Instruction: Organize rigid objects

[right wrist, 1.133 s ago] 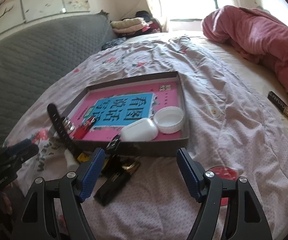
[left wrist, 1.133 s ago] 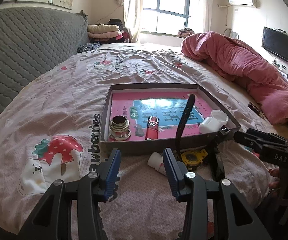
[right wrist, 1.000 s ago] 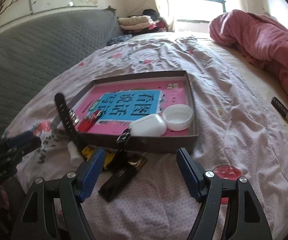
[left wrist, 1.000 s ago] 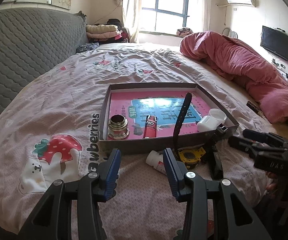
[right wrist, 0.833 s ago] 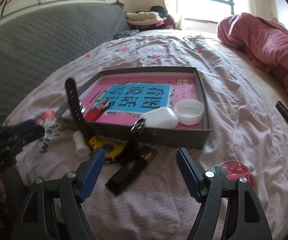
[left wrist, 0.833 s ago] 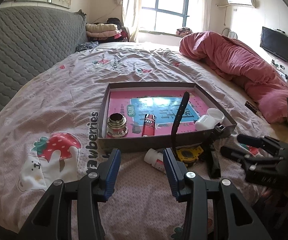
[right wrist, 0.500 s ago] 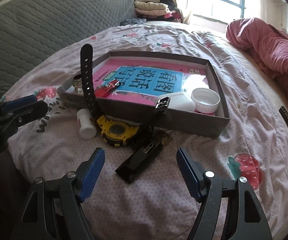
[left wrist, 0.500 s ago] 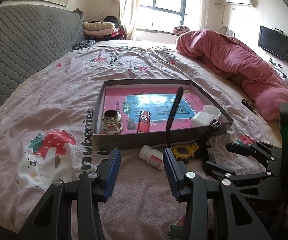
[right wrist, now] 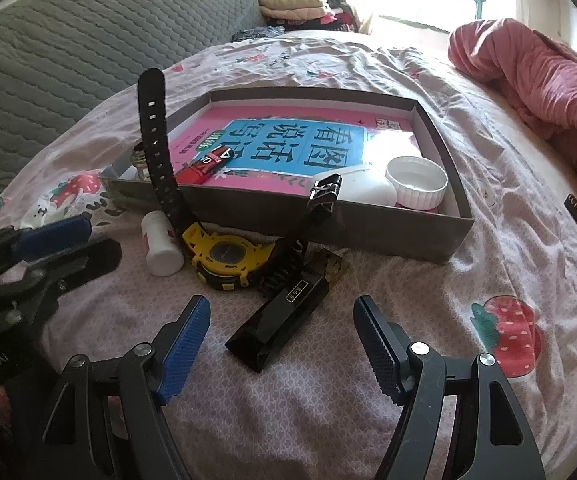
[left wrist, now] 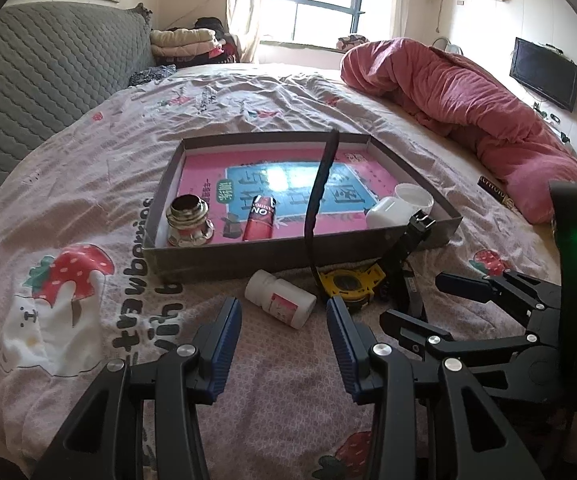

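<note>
Grey cardboard tray (left wrist: 408, 164) sits on the bed sheet (left wrist: 88, 152), w/ a pink and blue printed sheet on its floor. Its near wall hides the lower part of the things inside. In the right wrist view the metal cap (right wrist: 140, 160) is mostly covered by the watch strap, only a bit shows. The white case (right wrist: 362, 190) is partly behind the strap buckle, and the white lid (right wrist: 416, 184) sits just beside it. A red tube (left wrist: 260, 220) lies in the tray, its text is cut off and hard to read.

Outside the tray, just in front of its near wall, are three things close together. The white bottle (left wrist: 280, 298) lies on its side, long axis across the left wrist view, cap end towards the tray. The yellow watch (right wrist: 228, 258) lies face up; one black strap stands nearly upright, leaning on the tray wall, the other strap rises to the buckle. The black box (right wrist: 284, 320) lies flat, long axis diagonal, near end towards the right gripper (right wrist: 282, 344); its far end is under the watch strap. Small label on it is too small to read.

Right gripper jaws stand wide apart, nothing between the pads, above the black box. Left gripper (left wrist: 284, 340) also has its jaws apart, empty, w/ the bottle just beyond the tips.
</note>
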`<move>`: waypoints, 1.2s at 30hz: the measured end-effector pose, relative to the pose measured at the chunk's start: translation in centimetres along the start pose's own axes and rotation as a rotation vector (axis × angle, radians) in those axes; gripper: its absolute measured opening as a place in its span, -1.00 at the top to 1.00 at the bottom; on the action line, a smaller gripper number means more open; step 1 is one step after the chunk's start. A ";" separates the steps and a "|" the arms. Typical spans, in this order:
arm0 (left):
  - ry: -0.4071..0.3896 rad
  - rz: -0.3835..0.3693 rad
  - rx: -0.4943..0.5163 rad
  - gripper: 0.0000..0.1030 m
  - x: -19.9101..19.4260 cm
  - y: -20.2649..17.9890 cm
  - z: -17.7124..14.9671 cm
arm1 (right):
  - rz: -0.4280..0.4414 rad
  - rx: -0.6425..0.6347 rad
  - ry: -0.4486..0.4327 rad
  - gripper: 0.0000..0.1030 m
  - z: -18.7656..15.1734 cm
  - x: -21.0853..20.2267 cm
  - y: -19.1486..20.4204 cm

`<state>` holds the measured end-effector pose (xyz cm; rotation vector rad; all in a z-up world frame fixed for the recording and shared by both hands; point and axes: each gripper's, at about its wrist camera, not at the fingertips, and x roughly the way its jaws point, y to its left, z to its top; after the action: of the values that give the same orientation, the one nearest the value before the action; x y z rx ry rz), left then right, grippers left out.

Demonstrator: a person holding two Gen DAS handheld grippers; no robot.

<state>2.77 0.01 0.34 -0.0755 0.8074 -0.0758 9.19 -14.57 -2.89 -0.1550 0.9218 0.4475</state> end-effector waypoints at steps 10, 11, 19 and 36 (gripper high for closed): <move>0.030 -0.030 -0.045 0.14 1.5 0.5 -0.1 | 0.027 0.046 0.018 -0.46 0.0 1.2 -0.4; 0.034 -0.037 -0.053 0.14 1.7 0.6 -0.1 | 0.027 0.048 0.019 -0.46 0.0 1.3 -0.4; 0.048 -0.044 -0.089 0.14 2.6 1.1 0.0 | 0.020 0.050 0.026 -0.46 0.1 1.8 -0.6; 0.057 -0.020 -0.132 0.14 4.5 1.0 0.5 | 0.003 0.045 0.028 -0.46 0.2 2.5 -0.5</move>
<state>6.29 0.57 -2.68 -0.2069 0.8680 -0.0439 10.92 -14.21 -4.81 -0.1194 0.9594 0.4283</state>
